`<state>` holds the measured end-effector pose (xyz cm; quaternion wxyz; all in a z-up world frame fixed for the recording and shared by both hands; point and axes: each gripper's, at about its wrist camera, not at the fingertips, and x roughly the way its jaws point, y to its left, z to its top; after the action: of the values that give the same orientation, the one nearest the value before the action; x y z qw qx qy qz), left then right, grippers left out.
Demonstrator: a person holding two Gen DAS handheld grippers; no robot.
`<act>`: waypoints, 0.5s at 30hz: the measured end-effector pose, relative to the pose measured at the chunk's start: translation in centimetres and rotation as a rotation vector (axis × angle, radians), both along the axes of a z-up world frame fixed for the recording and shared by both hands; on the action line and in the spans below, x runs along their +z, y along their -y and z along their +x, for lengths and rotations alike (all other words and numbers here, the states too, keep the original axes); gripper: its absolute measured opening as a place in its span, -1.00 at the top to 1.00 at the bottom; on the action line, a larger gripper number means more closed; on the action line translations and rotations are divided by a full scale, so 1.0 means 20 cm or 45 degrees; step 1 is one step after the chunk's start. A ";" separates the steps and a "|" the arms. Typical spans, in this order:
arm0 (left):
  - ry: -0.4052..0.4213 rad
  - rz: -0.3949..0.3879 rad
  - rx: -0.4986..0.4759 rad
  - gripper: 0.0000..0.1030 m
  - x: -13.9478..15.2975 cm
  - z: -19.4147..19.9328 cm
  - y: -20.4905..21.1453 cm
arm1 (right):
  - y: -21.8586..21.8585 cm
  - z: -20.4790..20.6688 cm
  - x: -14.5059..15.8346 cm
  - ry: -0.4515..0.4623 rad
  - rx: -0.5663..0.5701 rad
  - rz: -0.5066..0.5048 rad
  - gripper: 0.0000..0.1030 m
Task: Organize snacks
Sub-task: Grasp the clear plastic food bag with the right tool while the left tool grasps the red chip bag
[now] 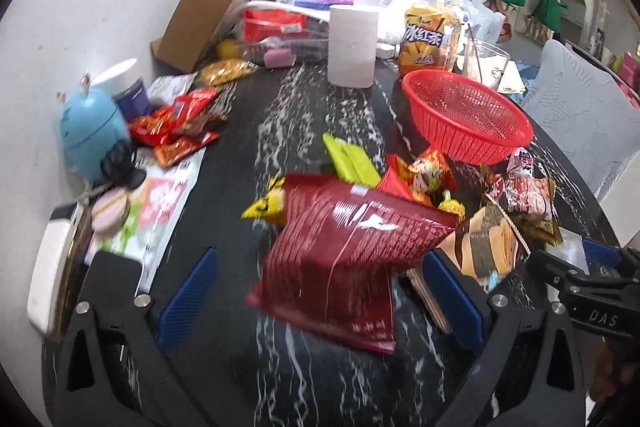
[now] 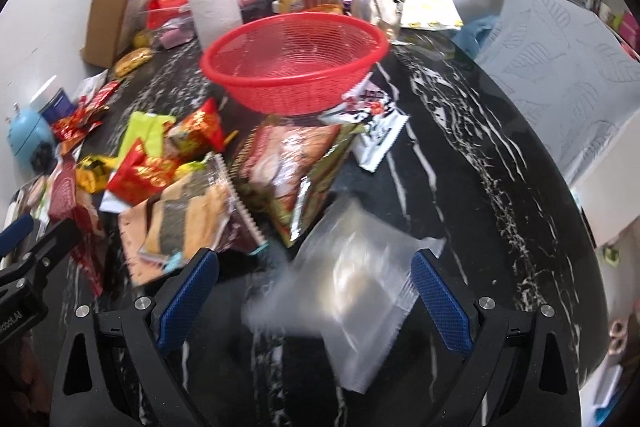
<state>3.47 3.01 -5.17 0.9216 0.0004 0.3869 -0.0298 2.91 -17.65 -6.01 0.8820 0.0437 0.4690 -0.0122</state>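
Dark red snack bag (image 1: 344, 259) sits between my left gripper's (image 1: 320, 291) spread jaws, blurred; I can't tell if either blue pad touches it. It lies on the black marble table (image 1: 288, 115), print side up. Just past the jaws' tips: a lime-green packet (image 1: 352, 163), a small yellow packet (image 1: 266, 205) to the left of the bag, and red candy packs (image 1: 424, 179) ahead and to the right. Off the right jaw, a striped cracker pack (image 1: 486, 247) lies close beside the pad.

Red mesh basket (image 2: 294, 63) stands straight ahead of my right gripper (image 2: 316, 287), well beyond the fingertips, with nothing visible inside. Right jaws are spread wide too, and a clear plastic packet (image 2: 360, 295) lies between them (very smeared, contents unreadable), nearer the right pad. Ahead of the left jaw is the same cracker pack, with a brown-and-green snack bag (image 2: 296, 171) beyond the gap, leaning toward the basket foot. A white packet with red print (image 2: 376, 131) sits at the basket's base, partly under its rim.

Far beyond the left jaws: a paper roll (image 1: 353, 45), an orange tea bottle (image 1: 430, 31) and a cardboard box (image 1: 200, 15). Far left, a blue round gadget (image 1: 92, 135) beside more red packets (image 1: 176, 123).
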 end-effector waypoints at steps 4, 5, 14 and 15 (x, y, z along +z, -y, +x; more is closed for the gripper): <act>-0.008 -0.029 -0.025 -1.00 -0.01 0.06 -0.01 | 0.03 0.04 -0.01 -0.017 -0.021 0.017 -0.91; -0.019 -0.036 -0.028 -1.00 -0.02 0.08 -0.01 | 0.04 0.05 -0.02 -0.024 -0.025 0.013 -0.91; -0.071 -0.063 -0.074 -0.47 -0.08 0.13 0.03 | 0.08 0.03 -0.08 -0.092 -0.035 -0.028 -0.45; -0.080 -0.050 -0.065 -0.47 -0.08 0.13 0.03 | 0.08 0.03 -0.08 -0.097 -0.041 -0.030 -0.34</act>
<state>6.01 2.34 -6.85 0.9078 -0.0087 0.4149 -0.0607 3.47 -19.34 -7.63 0.8637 0.0403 0.5012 -0.0334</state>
